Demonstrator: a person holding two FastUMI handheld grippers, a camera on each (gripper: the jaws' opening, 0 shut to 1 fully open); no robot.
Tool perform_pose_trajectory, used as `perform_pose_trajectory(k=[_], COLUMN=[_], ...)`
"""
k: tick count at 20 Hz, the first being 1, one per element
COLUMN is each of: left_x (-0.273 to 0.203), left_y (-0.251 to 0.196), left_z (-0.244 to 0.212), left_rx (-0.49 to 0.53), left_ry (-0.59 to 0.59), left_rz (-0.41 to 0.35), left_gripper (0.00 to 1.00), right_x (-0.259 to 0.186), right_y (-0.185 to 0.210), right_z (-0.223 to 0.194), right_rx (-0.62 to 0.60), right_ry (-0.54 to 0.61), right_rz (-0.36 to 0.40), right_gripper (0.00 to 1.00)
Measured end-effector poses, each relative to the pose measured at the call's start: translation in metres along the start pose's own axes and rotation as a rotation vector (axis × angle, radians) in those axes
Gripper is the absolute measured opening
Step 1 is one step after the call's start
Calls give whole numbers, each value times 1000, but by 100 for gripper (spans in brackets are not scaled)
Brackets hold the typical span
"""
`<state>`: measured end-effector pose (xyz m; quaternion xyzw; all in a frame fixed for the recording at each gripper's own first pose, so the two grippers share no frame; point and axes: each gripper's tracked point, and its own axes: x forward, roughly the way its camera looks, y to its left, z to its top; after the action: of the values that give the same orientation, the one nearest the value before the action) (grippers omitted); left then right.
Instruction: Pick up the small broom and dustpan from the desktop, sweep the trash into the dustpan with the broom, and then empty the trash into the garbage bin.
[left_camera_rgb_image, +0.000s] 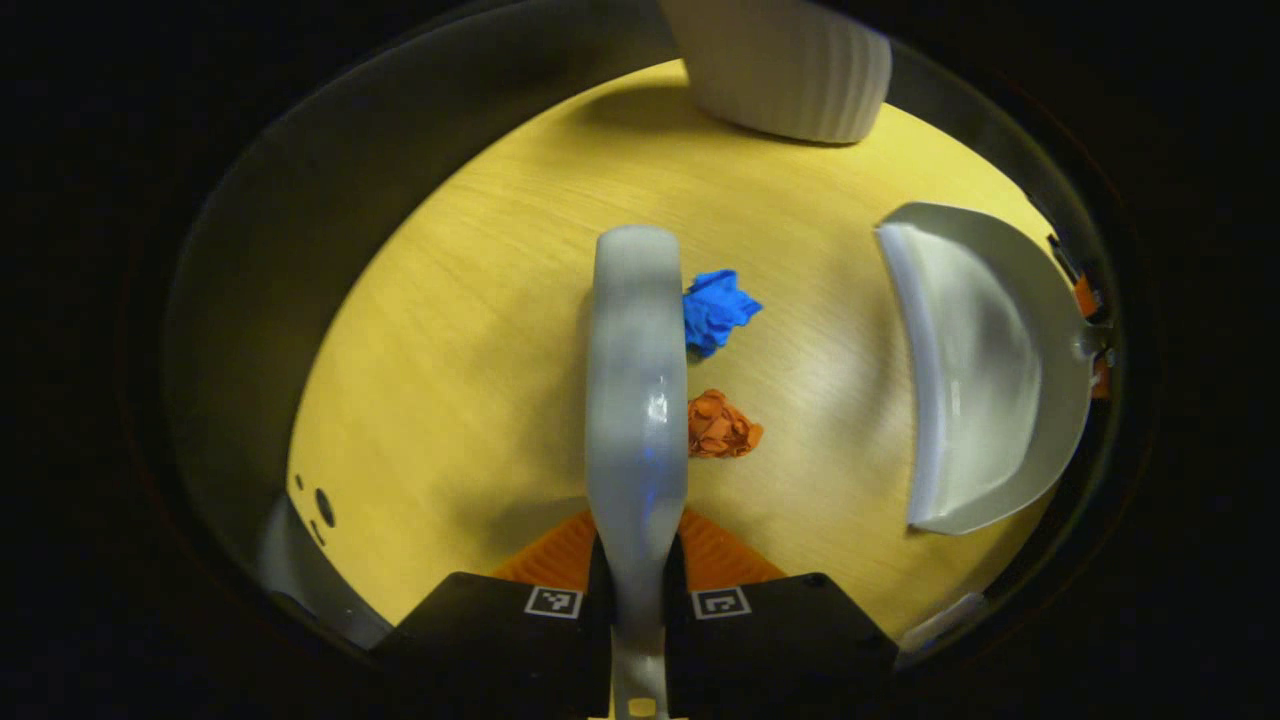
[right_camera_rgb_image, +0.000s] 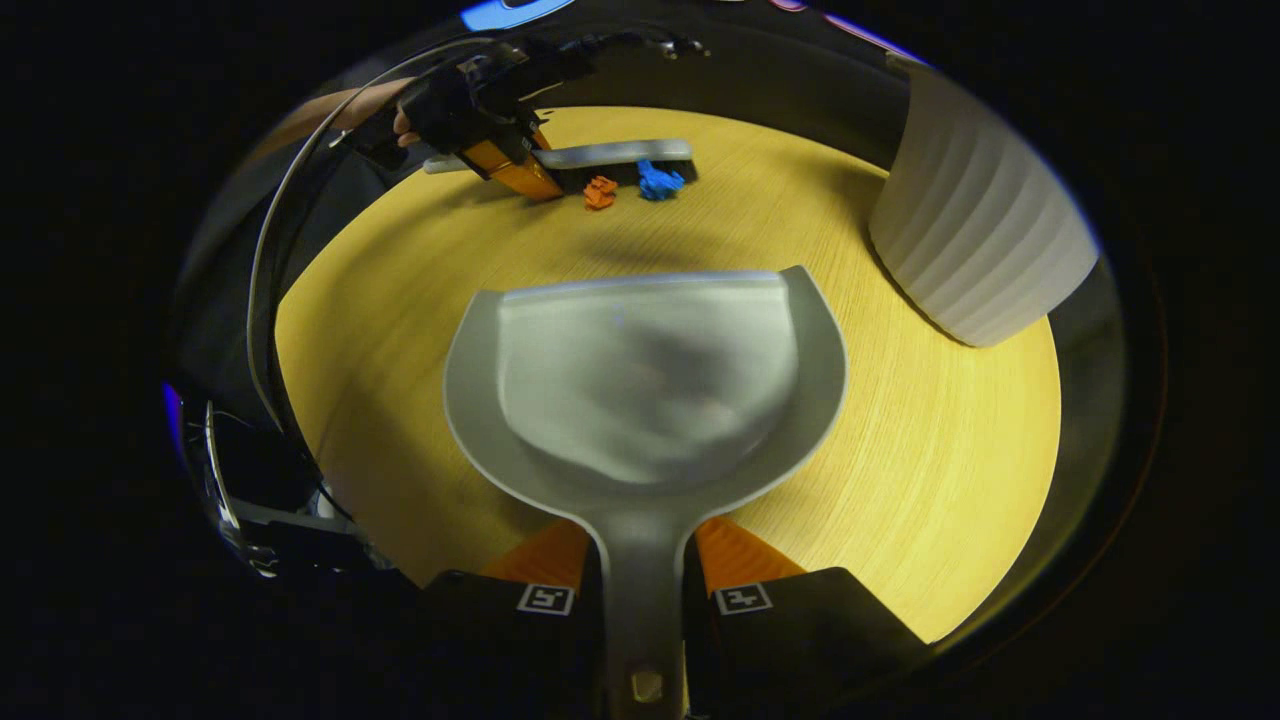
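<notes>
In the left gripper view, the left tongs (left_camera_rgb_image: 640, 590) are clamped on the broom (left_camera_rgb_image: 637, 400) handle, both fingers pressed against it, and the broom runs forward over the yellow table (left_camera_rgb_image: 470, 380). Just right of the broom lie an orange scrap (left_camera_rgb_image: 722, 426) and, a little farther on, a blue scrap (left_camera_rgb_image: 716, 310), which touches the broom head. The dustpan (left_camera_rgb_image: 985, 370) sits well to the right, its mouth facing the scraps. A ribbed white bin (left_camera_rgb_image: 790, 65) stands at the table's far edge. In the right gripper view, the right tongs (right_camera_rgb_image: 640, 590) grip the dustpan's handle, the pan low over the table and empty.
</notes>
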<state>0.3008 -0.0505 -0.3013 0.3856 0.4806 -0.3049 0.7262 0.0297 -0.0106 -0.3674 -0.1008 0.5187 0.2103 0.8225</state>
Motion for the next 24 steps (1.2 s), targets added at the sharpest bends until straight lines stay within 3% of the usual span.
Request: perform_pose_trajectory(k=[3, 6, 8, 9, 13, 14, 17, 21, 23, 24], left_x=[1, -5, -7, -9, -27, -29, -42, -70, -77, -77], left_y=[-28, -64, -78, -89, -141, -151, -152, -157, -153, -147], left_z=[4, 2, -4, -5, -6, -9, -12, -19, -35, -49], left_rx=[51, 58, 76, 69, -13, -31, -137, -326, -421, -461], left_ry=[-1, 12, 35, 44, 69, 86, 83, -64, -126, -145], left_rz=[-83, -205, -245, -272, -442, -447, -347, -259, -221, -197], left_gripper=[29, 26, 26, 29, 25, 26, 26, 29, 25, 25], right_x=[2, 3, 2, 3, 3, 2, 4, 1, -6, -14], right_y=[-1, 0, 0, -1, -3, -3, -2, 3, 1, -1], right_z=[-3, -4, -4, -4, -3, -2, -1, 1, 3, 4], right_rx=[-12, -22, -30, -37, -58, -54, -27, 32, 49, 52], right_ry=[0, -5, -10, -16, -32, -39, -43, -59, -73, -81], right_rz=[10, 15, 21, 26, 36, 37, 33, 42, 27, 15], right_gripper=[36, 36, 36, 36, 36, 36, 39, 36, 39, 36])
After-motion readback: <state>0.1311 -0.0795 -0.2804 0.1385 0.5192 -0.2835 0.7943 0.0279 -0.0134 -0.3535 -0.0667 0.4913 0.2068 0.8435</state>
